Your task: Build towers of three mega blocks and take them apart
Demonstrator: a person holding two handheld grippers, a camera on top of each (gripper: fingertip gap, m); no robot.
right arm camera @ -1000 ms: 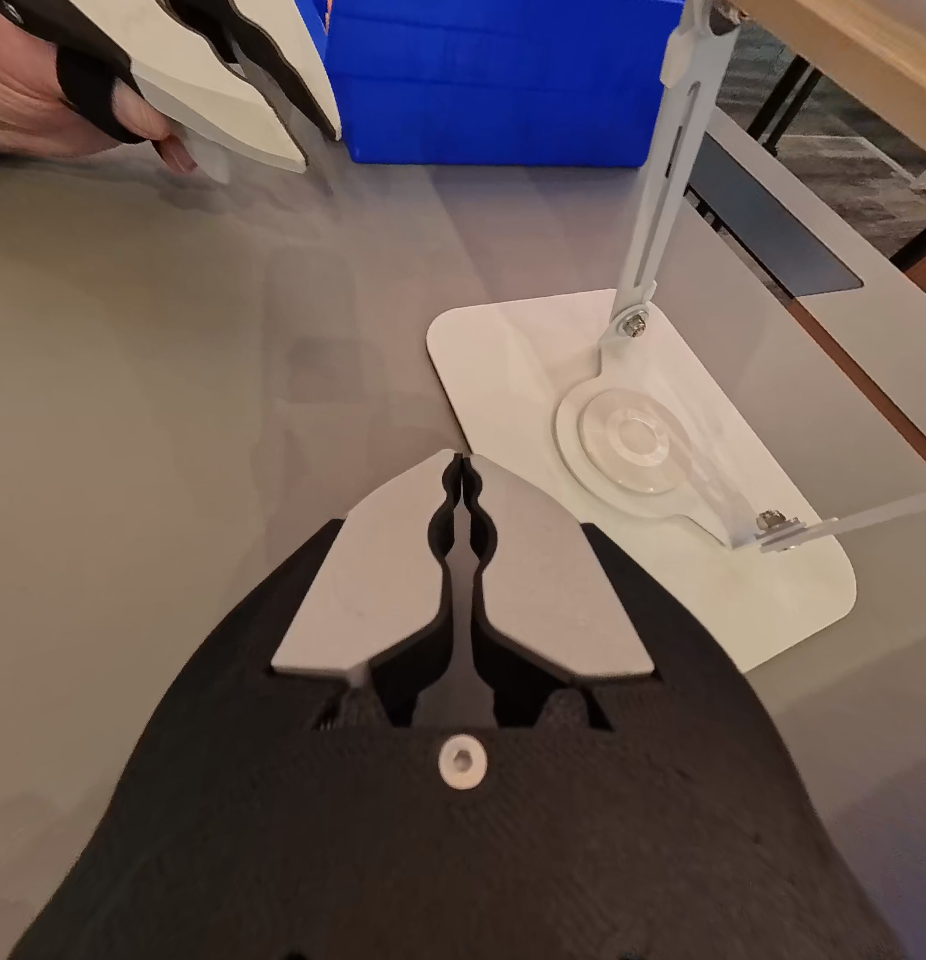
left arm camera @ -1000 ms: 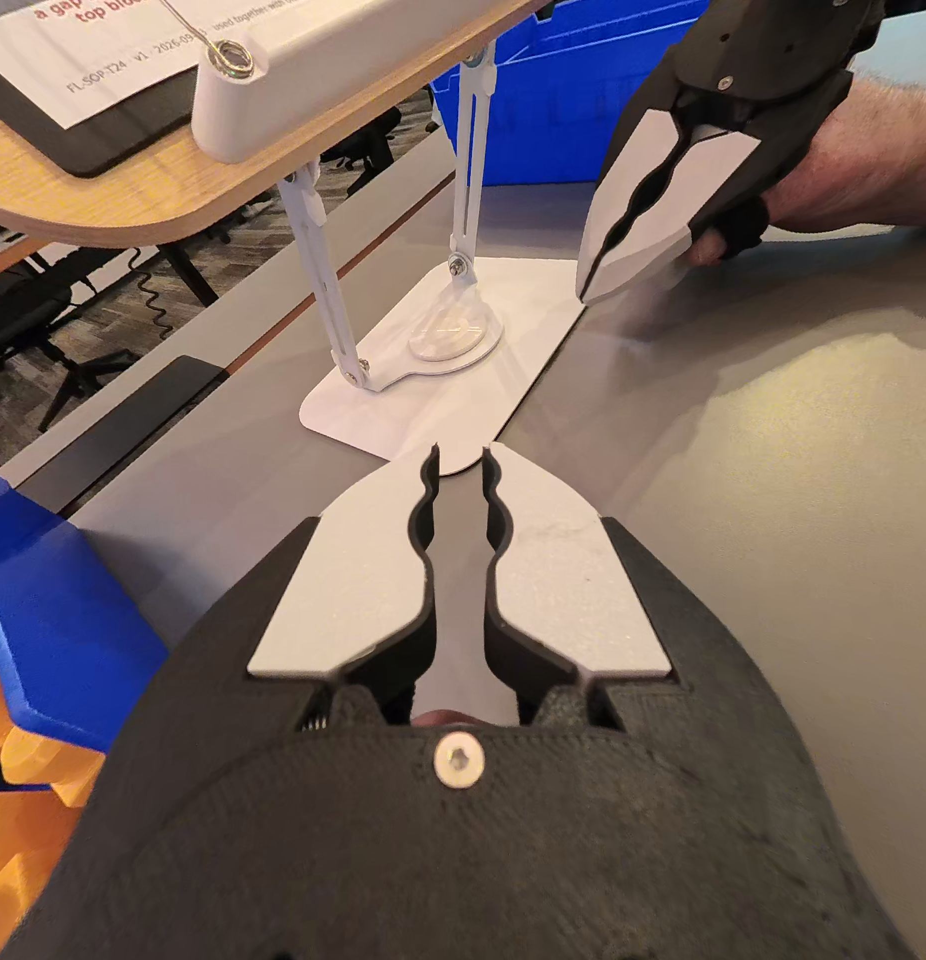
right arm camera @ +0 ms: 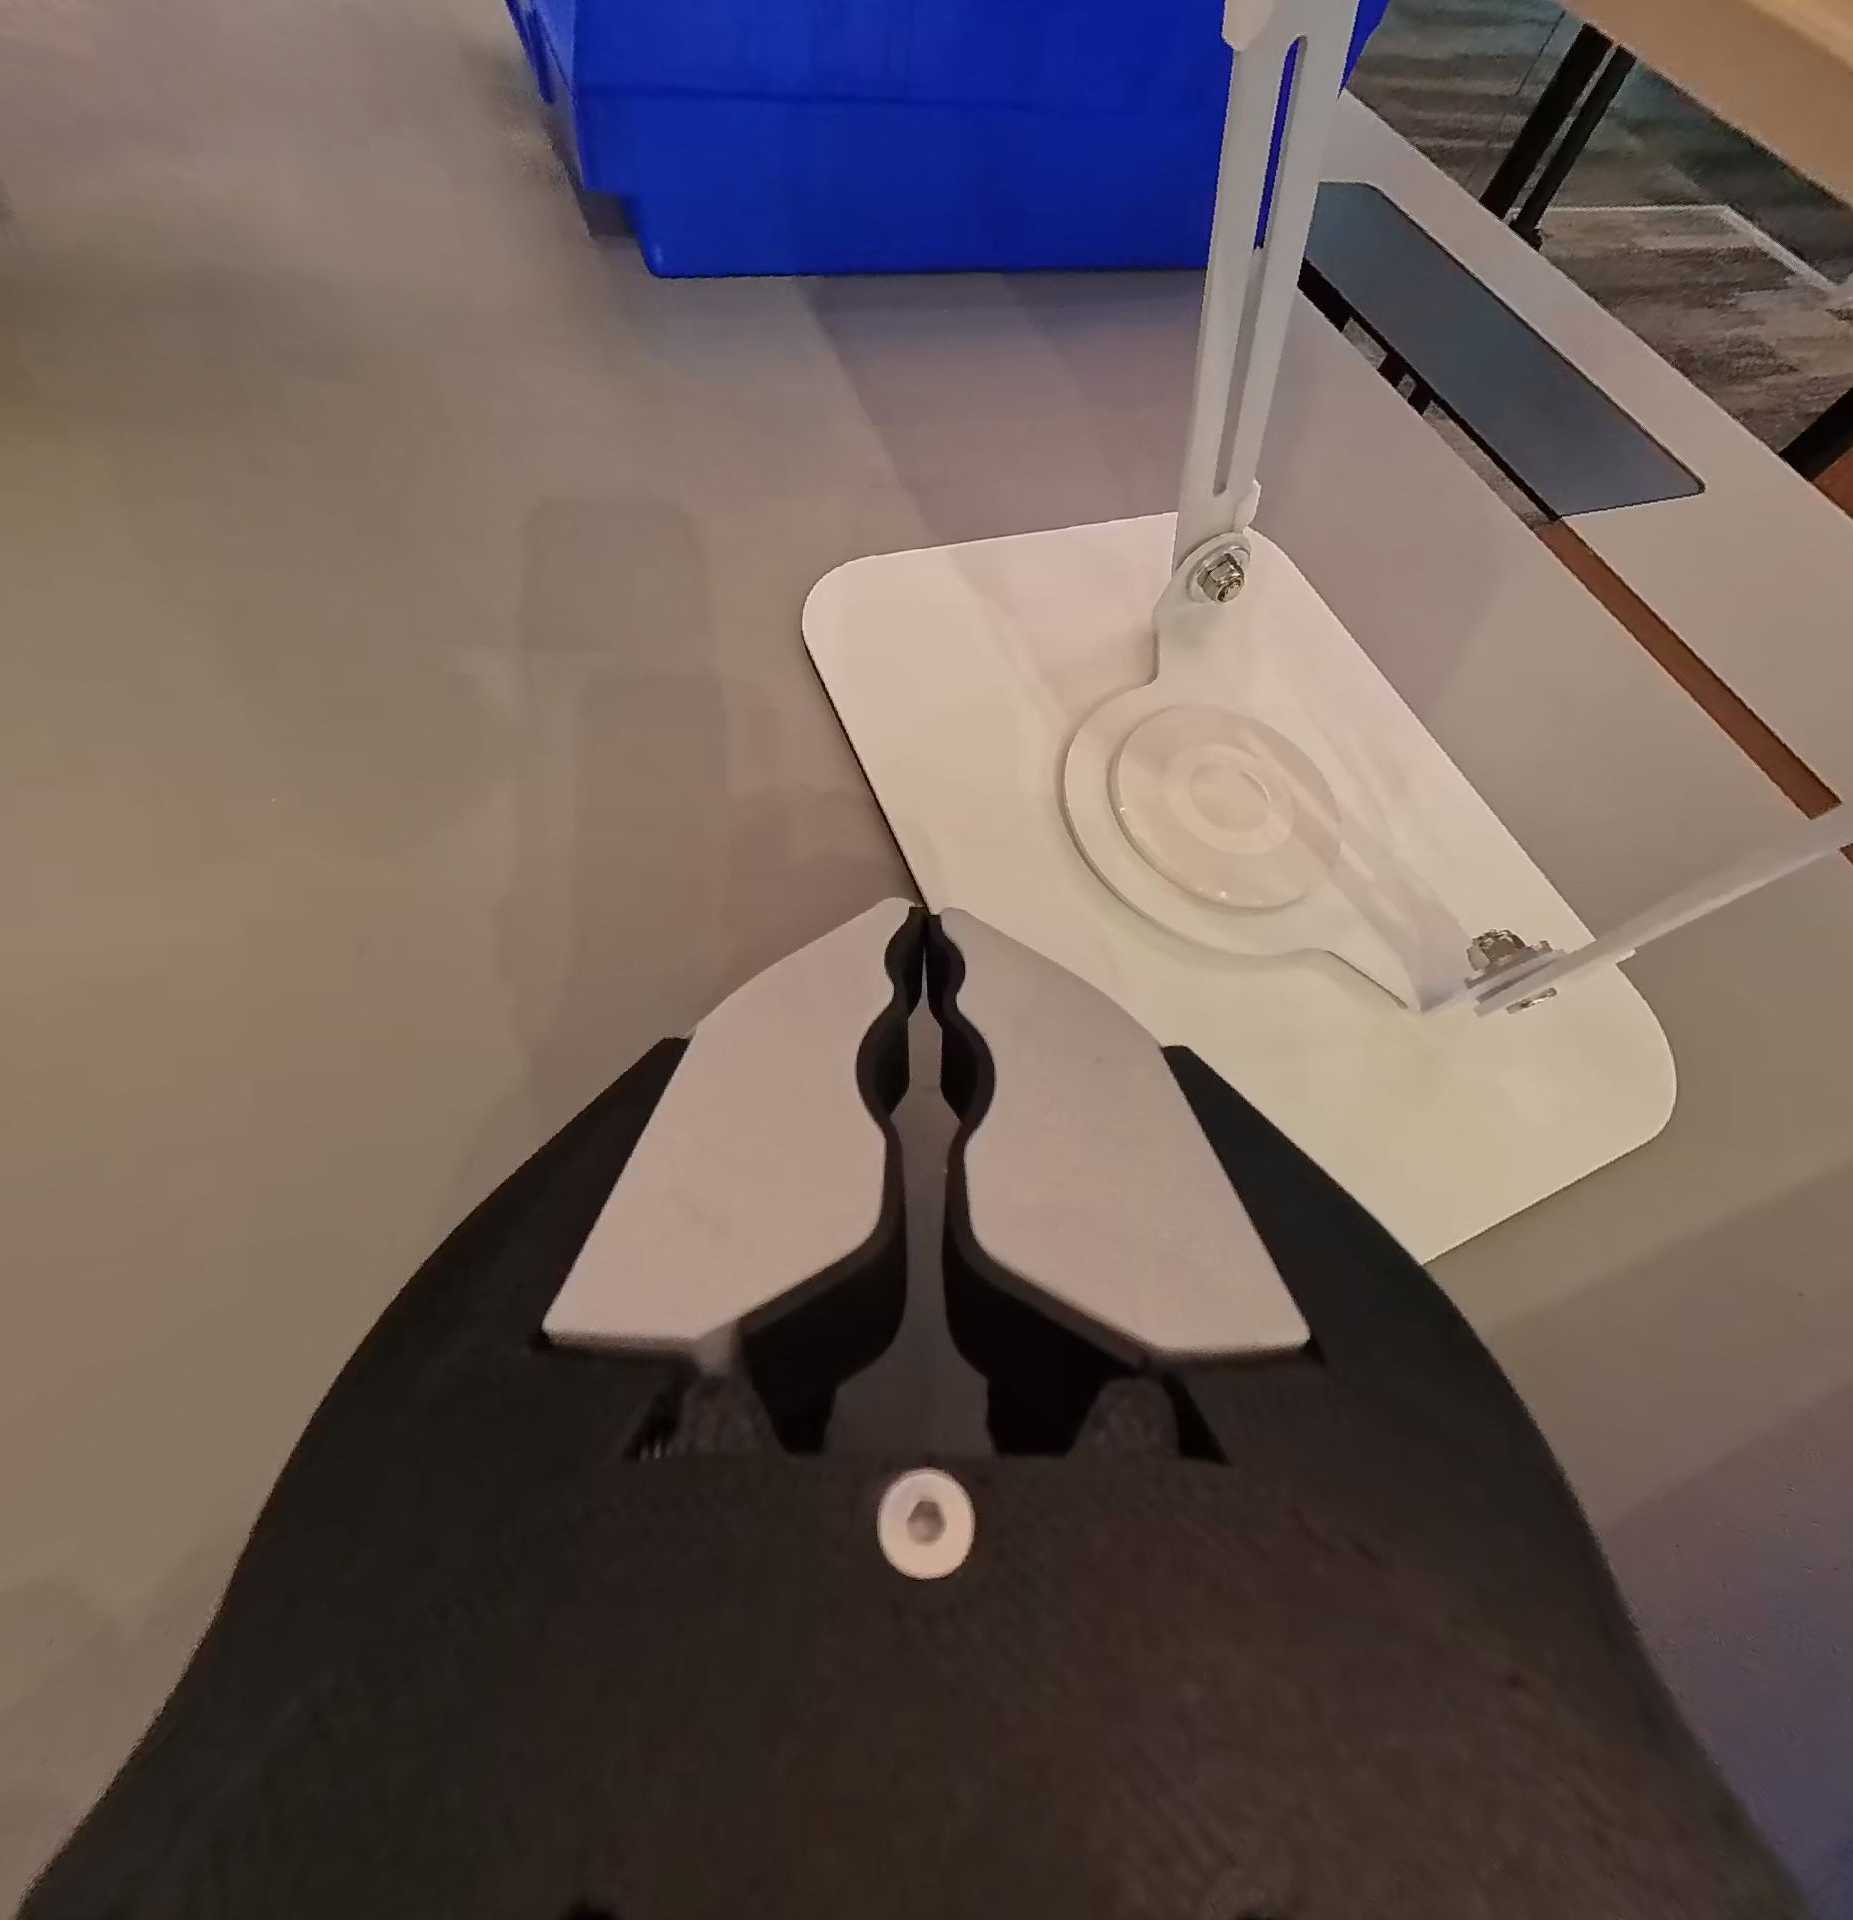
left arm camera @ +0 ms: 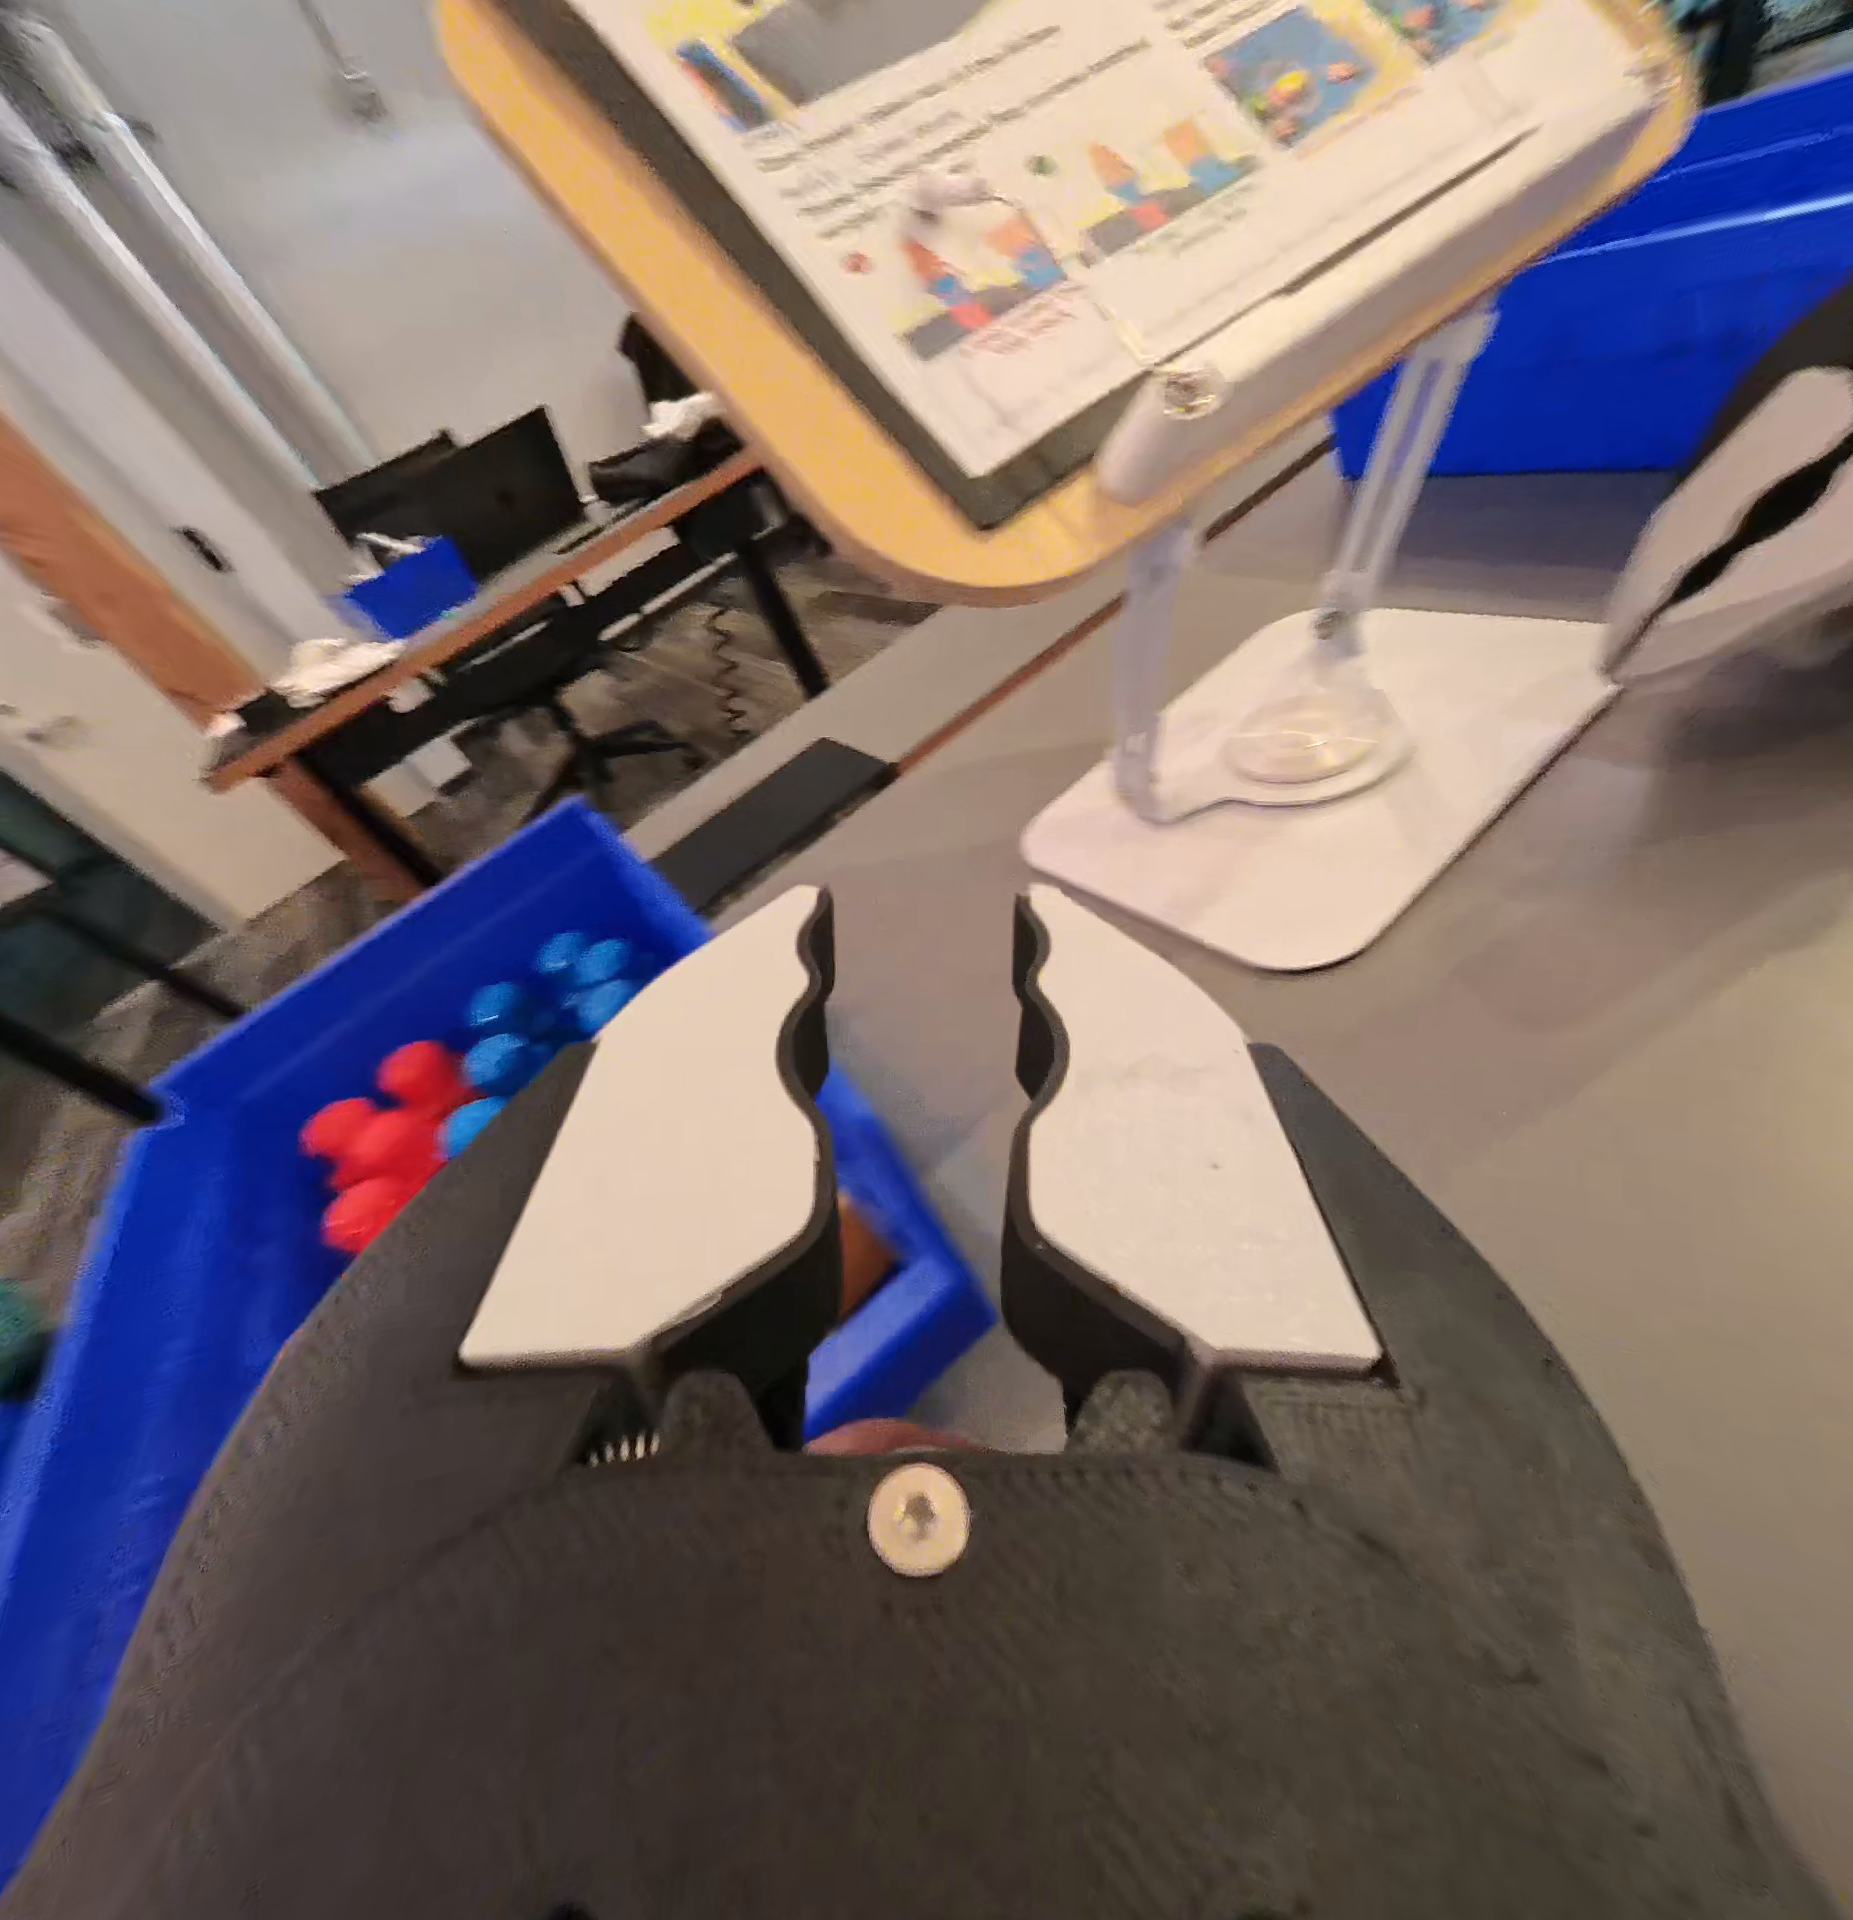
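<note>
My left gripper [left arm camera: 920, 925] has its fingers spread apart with nothing between them, hanging above the grey table [left arm camera: 1524, 1195]; the mega blocks [left arm camera: 454, 1081], red and blue, lie in a blue bin [left arm camera: 226, 1299] just to the left of my left fingers. My right gripper [right arm camera: 924, 916] has its tips pressed together on nothing, at the edge of the white stand base [right arm camera: 963, 665], with another blue bin [right arm camera: 901, 156] far ahead.

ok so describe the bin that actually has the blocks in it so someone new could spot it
Start at the grey table with the white stand base. The bin with blocks sits at the table's left edge, beside the open left gripper. Unlike the other blue bin behind the stand, it shows red blocks and blue blocks inside.
</note>
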